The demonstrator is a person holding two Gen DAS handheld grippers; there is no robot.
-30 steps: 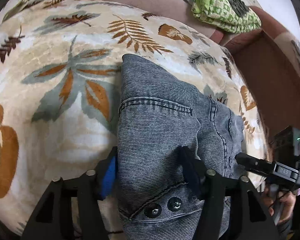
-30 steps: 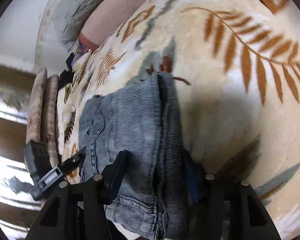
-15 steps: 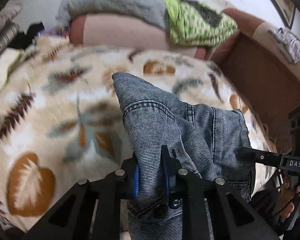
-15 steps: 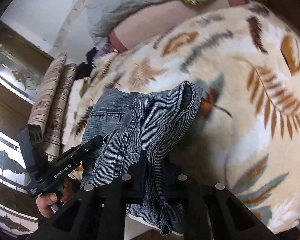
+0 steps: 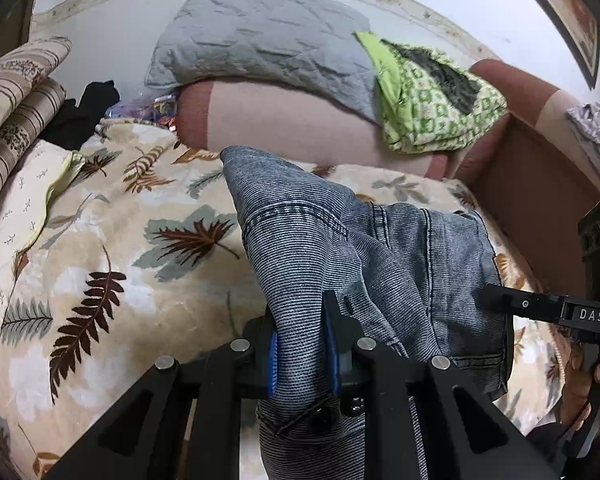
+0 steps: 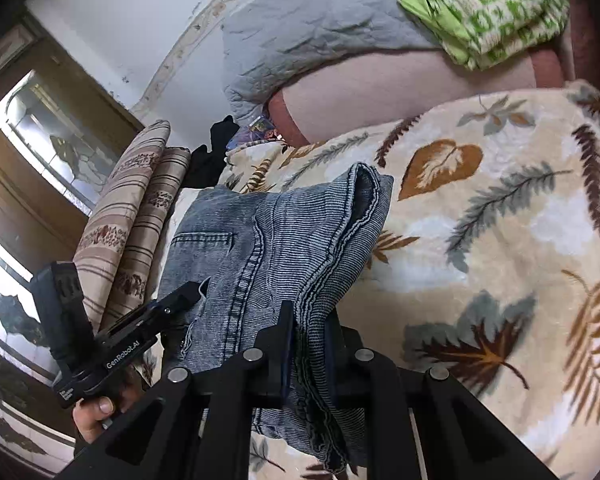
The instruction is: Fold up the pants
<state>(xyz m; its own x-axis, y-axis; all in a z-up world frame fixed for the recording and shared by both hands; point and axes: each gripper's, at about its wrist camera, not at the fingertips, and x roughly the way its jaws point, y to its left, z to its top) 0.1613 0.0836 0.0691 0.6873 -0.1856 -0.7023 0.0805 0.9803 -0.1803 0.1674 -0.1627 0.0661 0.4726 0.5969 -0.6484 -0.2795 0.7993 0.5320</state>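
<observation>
A bed covered by one leaf-print blanket (image 5: 112, 248) fills both views, with one grey pillow (image 5: 260, 40) and one green patterned cloth (image 5: 432, 100) stacked against the wall at its head, and two striped cushions (image 6: 136, 208) standing at the side by a wooden door.

The single pair of pants (image 5: 328, 248), grey-blue denim already folded into a thick bundle, hangs between the two grippers above the near part of the blanket. Its far end reaches toward the pillows, and whether that end rests on the blanket cannot be told. Its long axis runs across from one gripper to the other, so the bundle lies straight ahead of both sets of jaws and neither hand is the nearer one.

The left gripper (image 5: 300, 344) is clenched on one end of the bundle, where two metal buttons show just below the blue pads (image 5: 273, 360). The right gripper (image 6: 308, 344) is clamped on the opposite end, over a stack of layered hems. Each gripper appears in the other's view, at the far edge of the cloth.

By the look of it, the coming move turns on both ends travelling level, or the layers may slip apart.
</observation>
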